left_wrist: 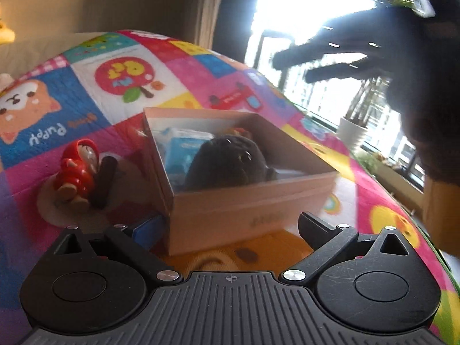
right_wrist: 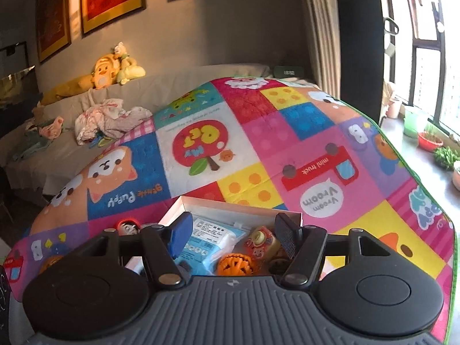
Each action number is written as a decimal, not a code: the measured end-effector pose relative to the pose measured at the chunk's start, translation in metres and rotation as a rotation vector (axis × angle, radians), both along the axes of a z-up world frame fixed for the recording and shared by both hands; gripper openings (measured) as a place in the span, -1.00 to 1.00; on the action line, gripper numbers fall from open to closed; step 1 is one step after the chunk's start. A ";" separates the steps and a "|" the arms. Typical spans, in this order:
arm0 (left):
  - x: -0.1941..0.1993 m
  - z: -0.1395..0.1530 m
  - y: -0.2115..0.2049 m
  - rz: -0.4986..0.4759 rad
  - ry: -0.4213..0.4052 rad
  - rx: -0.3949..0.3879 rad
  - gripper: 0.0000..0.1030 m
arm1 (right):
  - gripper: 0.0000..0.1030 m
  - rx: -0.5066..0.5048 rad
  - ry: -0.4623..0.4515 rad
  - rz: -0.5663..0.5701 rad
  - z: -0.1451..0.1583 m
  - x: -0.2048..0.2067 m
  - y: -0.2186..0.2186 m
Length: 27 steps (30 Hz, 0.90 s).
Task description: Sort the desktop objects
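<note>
A shallow cardboard box point(left_wrist: 247, 204) stands on the colourful mat and holds a blue packet point(left_wrist: 184, 149) and a dark rounded object point(left_wrist: 227, 164). A red-hooded figurine point(left_wrist: 77, 169) lies on a round coaster left of the box. My left gripper point(left_wrist: 227, 224) is open and empty, just in front of the box's near wall. My right gripper point(right_wrist: 234, 230) is open and empty above the box point(right_wrist: 184, 205), over the blue packet point(right_wrist: 210, 241), an orange wheel-like toy point(right_wrist: 235, 264) and a small toy car point(right_wrist: 261, 241). The right gripper also shows as a dark blurred shape in the left wrist view point(left_wrist: 330, 57).
The figurine's head point(right_wrist: 129, 225) peeks out left of the box. The mat point(right_wrist: 258, 143) covers the table. A sofa with clothes point(right_wrist: 109, 120) and plush toys point(right_wrist: 115, 69) is behind. A window sill with plant pots point(right_wrist: 431, 141) runs along the right.
</note>
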<state>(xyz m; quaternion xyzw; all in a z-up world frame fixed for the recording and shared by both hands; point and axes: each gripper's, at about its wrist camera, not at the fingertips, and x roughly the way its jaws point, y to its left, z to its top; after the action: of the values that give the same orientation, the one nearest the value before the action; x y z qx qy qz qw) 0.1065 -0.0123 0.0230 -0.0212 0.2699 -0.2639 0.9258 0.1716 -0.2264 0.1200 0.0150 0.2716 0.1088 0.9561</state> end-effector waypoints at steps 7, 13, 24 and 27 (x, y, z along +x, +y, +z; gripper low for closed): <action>-0.040 0.005 0.053 0.290 -0.034 0.105 0.98 | 0.24 0.074 0.104 0.160 0.005 0.013 0.051; -0.042 -0.006 0.093 0.492 0.041 0.089 0.98 | 0.15 0.124 0.352 0.242 -0.025 0.067 0.132; -0.049 -0.015 0.107 0.490 0.052 0.005 0.98 | -0.11 -0.222 0.410 0.165 -0.101 0.128 0.239; -0.049 -0.017 0.110 0.485 0.061 -0.016 0.98 | -0.12 -0.223 0.416 0.195 -0.101 0.121 0.241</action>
<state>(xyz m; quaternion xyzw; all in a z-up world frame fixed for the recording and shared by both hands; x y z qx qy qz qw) 0.0574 0.0974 0.0063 -0.1008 0.2828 -0.0351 0.9532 0.2929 0.0141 0.0189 -0.0948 0.4731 0.1647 0.8603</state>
